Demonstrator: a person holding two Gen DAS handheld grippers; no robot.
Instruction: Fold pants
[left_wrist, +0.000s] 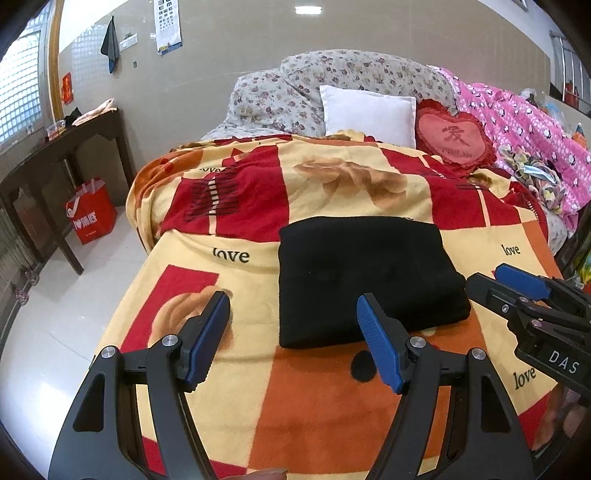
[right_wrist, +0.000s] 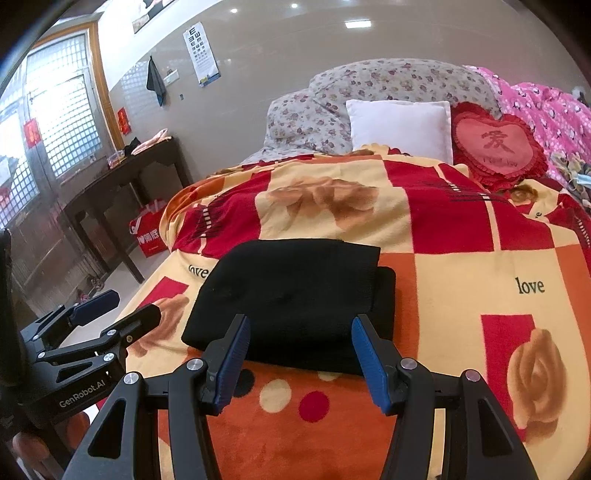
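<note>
The black pants (left_wrist: 365, 277) lie folded into a thick rectangle on the patterned blanket (left_wrist: 314, 406); they also show in the right wrist view (right_wrist: 295, 302). My left gripper (left_wrist: 293, 317) is open and empty, hovering just short of the pants' near left edge. My right gripper (right_wrist: 299, 339) is open and empty, its tips over the pants' near edge. The right gripper also shows in the left wrist view (left_wrist: 506, 284) beside the pants' right edge. The left gripper shows at the left of the right wrist view (right_wrist: 122, 304).
The bed holds a white pillow (left_wrist: 369, 114), a red heart cushion (left_wrist: 456, 136), floral pillows (left_wrist: 332, 81) and a pink quilt (left_wrist: 524, 125). A dark wooden table (left_wrist: 62, 155) and a red bag (left_wrist: 90, 210) stand left of the bed on the tiled floor.
</note>
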